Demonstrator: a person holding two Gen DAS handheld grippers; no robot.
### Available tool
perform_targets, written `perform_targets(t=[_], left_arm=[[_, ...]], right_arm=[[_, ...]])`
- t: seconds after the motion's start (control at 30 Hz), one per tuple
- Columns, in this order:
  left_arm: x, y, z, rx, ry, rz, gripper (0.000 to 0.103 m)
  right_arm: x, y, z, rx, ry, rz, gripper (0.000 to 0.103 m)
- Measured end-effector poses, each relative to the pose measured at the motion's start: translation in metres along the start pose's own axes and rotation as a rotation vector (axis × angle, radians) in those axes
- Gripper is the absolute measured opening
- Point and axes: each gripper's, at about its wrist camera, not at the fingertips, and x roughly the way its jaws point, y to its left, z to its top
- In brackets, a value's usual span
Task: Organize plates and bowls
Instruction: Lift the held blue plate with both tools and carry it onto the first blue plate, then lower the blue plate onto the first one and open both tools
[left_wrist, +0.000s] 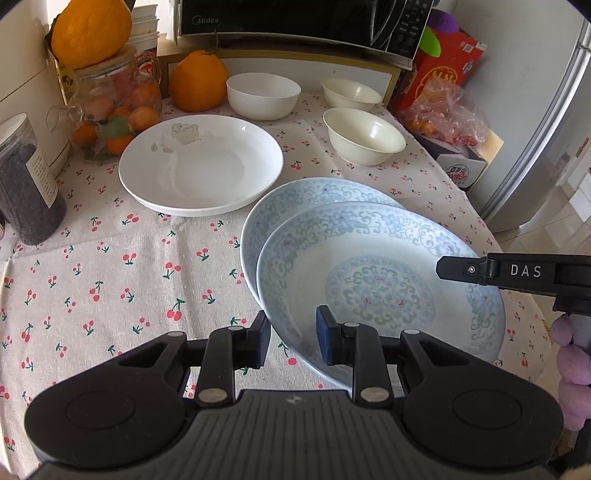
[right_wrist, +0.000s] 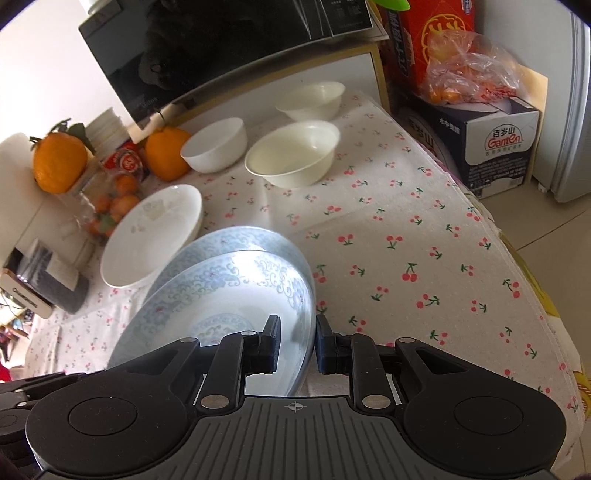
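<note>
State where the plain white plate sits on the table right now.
In the left wrist view, the plain white plate lies left of centre on the cherry-print tablecloth, between the fruit jar and the blue-patterned plates.

Both cameras ride on hand-held grippers and look steeply down across the cherry-print tablecloth toward the far microwave. The left view sits close over the near left rim of the blue patterned plate; the right view sits close at its right rim, rolled sideways. Both share the plates and bowls.
</note>
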Motion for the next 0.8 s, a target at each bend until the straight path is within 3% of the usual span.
perform_targets(t=[0.33,0.6,0.8], left_arm=[[0.008,-0.010,0.006,0.016,-0.007,0.103,0.024],[0.011,-0.023,0.005,0.101,-0.033,0.195,0.024],[0.014,-0.025,0.005,0.115,-0.043,0.221,0.024]], right_arm=[[0.008,0.015,-0.001,-0.055,0.022,-0.091,0.019],[0.011,0.024,-0.002,-0.104,0.007,-0.149,0.019],[0.014,0.026,0.000,-0.108,-0.001,-0.165,0.019]])
